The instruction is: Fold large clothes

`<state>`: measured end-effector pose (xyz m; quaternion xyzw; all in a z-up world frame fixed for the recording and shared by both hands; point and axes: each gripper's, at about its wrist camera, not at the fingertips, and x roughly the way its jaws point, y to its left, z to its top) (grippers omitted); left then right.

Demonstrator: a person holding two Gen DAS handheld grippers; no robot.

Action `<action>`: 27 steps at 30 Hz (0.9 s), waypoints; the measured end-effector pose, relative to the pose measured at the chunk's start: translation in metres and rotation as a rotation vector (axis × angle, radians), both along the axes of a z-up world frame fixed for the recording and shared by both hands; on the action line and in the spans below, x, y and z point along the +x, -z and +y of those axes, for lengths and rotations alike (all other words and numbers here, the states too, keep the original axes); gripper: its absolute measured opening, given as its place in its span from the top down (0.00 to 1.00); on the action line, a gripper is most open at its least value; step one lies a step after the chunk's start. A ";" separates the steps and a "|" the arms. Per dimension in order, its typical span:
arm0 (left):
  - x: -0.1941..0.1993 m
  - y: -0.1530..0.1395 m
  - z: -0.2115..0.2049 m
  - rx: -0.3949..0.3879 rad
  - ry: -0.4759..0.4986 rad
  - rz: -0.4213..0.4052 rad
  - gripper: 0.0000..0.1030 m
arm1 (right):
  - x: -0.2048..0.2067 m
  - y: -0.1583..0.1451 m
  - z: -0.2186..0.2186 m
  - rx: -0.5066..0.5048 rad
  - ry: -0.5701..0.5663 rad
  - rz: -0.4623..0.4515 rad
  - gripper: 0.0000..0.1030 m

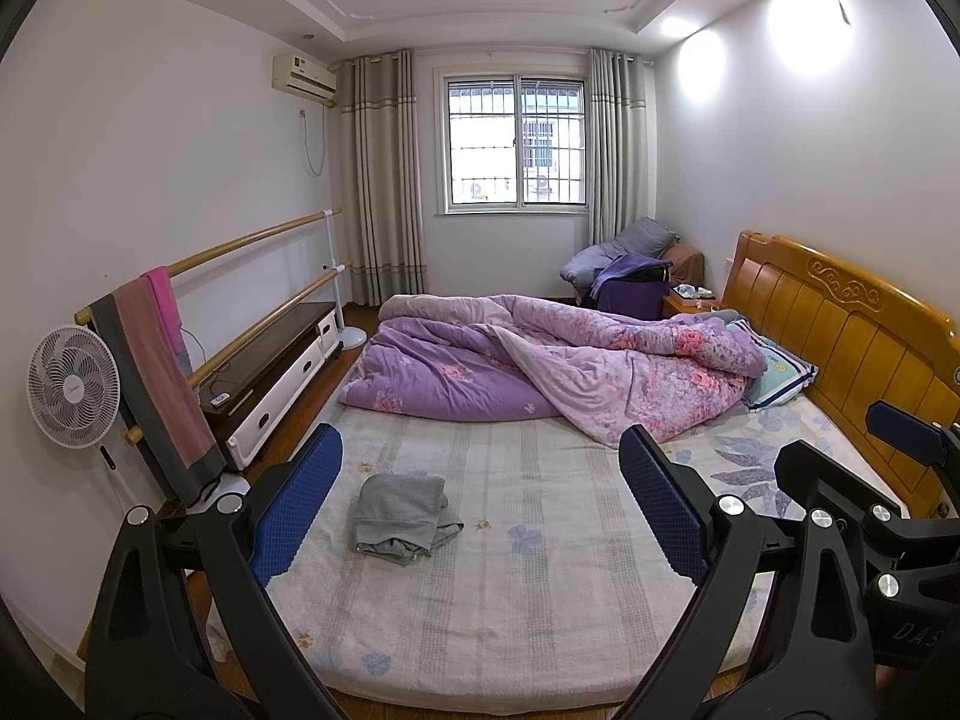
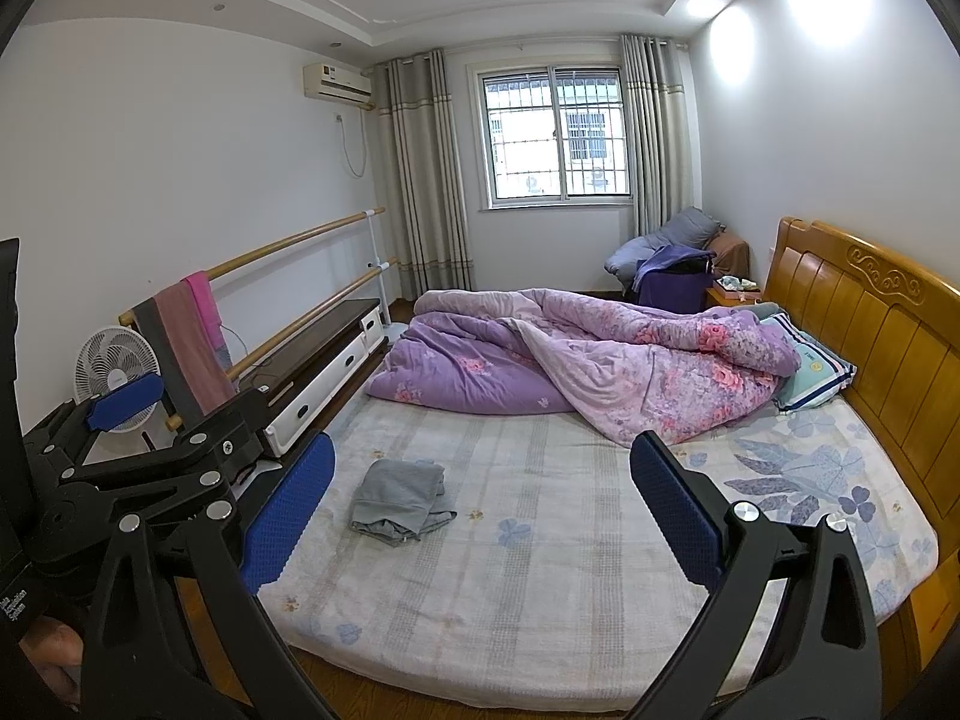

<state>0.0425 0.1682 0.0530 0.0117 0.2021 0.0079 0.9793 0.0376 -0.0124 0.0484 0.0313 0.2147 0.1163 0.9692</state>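
A grey garment (image 1: 402, 513) lies folded in a small bundle on the near left part of the bed (image 1: 540, 600); it also shows in the right wrist view (image 2: 399, 498). My left gripper (image 1: 480, 498) is open and empty, held above the foot of the bed, well short of the garment. My right gripper (image 2: 480, 504) is open and empty, held beside the left one. The right gripper shows at the right edge of the left wrist view (image 1: 900, 480), and the left gripper at the left of the right wrist view (image 2: 138, 432).
A crumpled purple floral quilt (image 1: 540, 360) lies across the far half of the bed, with a pillow (image 1: 780, 372) by the wooden headboard (image 1: 840, 312). At the left stand a fan (image 1: 72, 384), a barre with hanging cloths (image 1: 156, 360) and a low cabinet (image 1: 270, 372).
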 end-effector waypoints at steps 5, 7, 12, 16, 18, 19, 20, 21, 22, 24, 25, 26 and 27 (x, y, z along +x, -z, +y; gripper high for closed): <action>0.000 0.000 0.000 -0.001 0.001 0.000 0.09 | 0.001 0.000 -0.001 0.002 -0.001 0.000 0.07; 0.000 0.000 0.000 -0.002 0.000 0.000 0.09 | 0.001 0.000 -0.001 0.002 -0.001 0.001 0.07; 0.000 0.000 -0.001 -0.002 0.002 0.000 0.09 | 0.000 0.001 0.000 0.004 -0.002 0.001 0.07; 0.000 0.000 0.000 -0.002 0.001 0.001 0.09 | 0.000 0.001 0.000 0.005 -0.003 0.002 0.07; 0.000 0.000 -0.001 -0.001 0.000 0.000 0.09 | 0.000 0.001 0.000 0.004 -0.001 0.001 0.07; 0.000 0.000 0.000 -0.002 0.001 0.000 0.09 | 0.000 0.001 0.000 0.006 -0.003 0.002 0.07; 0.001 0.000 0.000 -0.001 0.002 0.000 0.09 | 0.000 0.001 0.000 0.006 -0.003 0.003 0.07; 0.001 0.000 0.000 -0.001 0.001 0.001 0.09 | 0.000 0.001 0.000 0.005 -0.003 0.003 0.07; 0.001 0.000 0.000 -0.001 0.002 0.001 0.09 | 0.000 0.001 0.000 0.006 -0.003 0.002 0.07; 0.001 0.000 0.000 -0.001 0.002 0.000 0.09 | 0.000 0.001 0.000 0.006 -0.003 0.004 0.07; 0.001 0.000 0.000 -0.002 0.003 0.001 0.09 | 0.001 0.002 0.001 0.007 -0.003 0.004 0.07; 0.001 0.000 0.000 -0.002 0.003 0.001 0.09 | 0.001 0.002 0.001 0.008 -0.003 0.005 0.07; 0.001 0.000 0.000 -0.001 0.002 0.001 0.09 | 0.002 0.002 0.002 0.007 -0.002 0.006 0.07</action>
